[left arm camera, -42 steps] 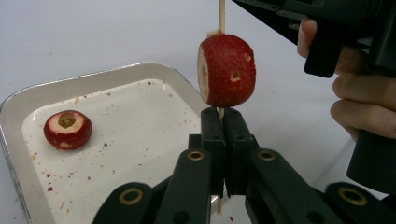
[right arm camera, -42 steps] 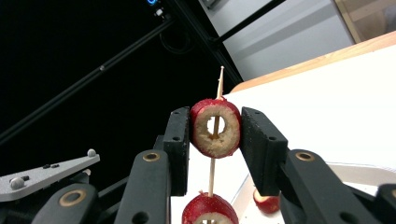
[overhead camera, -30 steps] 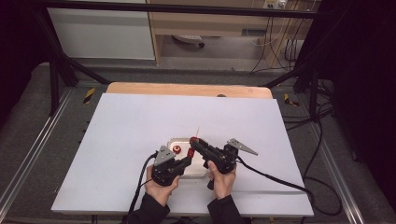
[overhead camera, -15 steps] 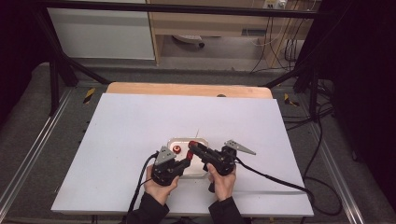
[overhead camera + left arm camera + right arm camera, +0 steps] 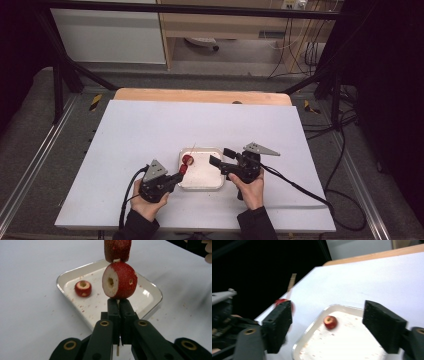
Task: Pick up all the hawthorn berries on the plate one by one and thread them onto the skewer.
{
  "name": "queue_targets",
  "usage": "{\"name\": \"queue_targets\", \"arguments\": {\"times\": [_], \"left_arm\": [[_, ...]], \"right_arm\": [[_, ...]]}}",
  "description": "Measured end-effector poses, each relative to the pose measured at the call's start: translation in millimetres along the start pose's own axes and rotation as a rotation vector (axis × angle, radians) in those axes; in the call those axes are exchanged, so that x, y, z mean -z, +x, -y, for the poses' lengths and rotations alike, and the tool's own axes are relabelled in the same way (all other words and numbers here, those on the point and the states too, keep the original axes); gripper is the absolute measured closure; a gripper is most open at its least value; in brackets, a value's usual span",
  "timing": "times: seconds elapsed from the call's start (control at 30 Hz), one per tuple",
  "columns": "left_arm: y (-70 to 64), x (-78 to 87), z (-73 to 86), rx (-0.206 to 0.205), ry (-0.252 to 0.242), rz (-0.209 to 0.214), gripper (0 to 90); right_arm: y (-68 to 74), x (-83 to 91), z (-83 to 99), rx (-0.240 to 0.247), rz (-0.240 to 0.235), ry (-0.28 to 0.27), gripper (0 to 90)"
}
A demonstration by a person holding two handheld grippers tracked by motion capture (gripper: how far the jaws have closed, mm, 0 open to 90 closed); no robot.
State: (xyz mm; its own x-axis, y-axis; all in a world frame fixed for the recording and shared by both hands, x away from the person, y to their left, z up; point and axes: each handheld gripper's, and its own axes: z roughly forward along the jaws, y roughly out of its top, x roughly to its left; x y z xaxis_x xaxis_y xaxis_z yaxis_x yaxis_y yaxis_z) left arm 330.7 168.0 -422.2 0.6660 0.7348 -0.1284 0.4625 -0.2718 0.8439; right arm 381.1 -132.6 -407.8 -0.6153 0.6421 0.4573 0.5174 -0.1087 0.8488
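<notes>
Red fruit pieces on a skewer are clamped in the left hand-held gripper; the right hand-held gripper, jaws apart, has apparently been drawn away rightward.

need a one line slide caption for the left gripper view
Left gripper shut on a thin skewer threaded with two cored red fruit pieces, above a white tray holding a third piece.

Tray between both tongs; surrounding table open.
</notes>
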Motion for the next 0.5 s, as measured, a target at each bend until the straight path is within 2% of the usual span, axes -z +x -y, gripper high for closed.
{"name": "queue_targets", "arguments": {"times": [0.1,0.17,0.3,0.43,0.5], "left_arm": [[12.9,11.6,6.8,0.004,0.014,-0.009,88.2],[22.0,19.6,12.2,0.005,0.026,-0.018,88.2],[37.5,32.4,22.2,0.0,0.069,-0.037,88.1],[47.6,36.4,27.2,0.012,0.082,-0.027,88.1],[49.8,35.7,28.7,0.002,0.095,-0.028,88.0]], "right_arm": [[-4.5,-0.7,-3.5,0.02,0.025,0.045,16.8],[-5.7,-2.1,-6.6,0.051,0.049,0.09,14.8],[-1.7,-8.9,-14.4,0.106,0.07,0.184,12.8],[5.1,-23.0,-23.3,0.136,0.08,0.283,12.7],[9.8,-32.5,-27.6,0.152,0.087,0.335,12.8]]}}
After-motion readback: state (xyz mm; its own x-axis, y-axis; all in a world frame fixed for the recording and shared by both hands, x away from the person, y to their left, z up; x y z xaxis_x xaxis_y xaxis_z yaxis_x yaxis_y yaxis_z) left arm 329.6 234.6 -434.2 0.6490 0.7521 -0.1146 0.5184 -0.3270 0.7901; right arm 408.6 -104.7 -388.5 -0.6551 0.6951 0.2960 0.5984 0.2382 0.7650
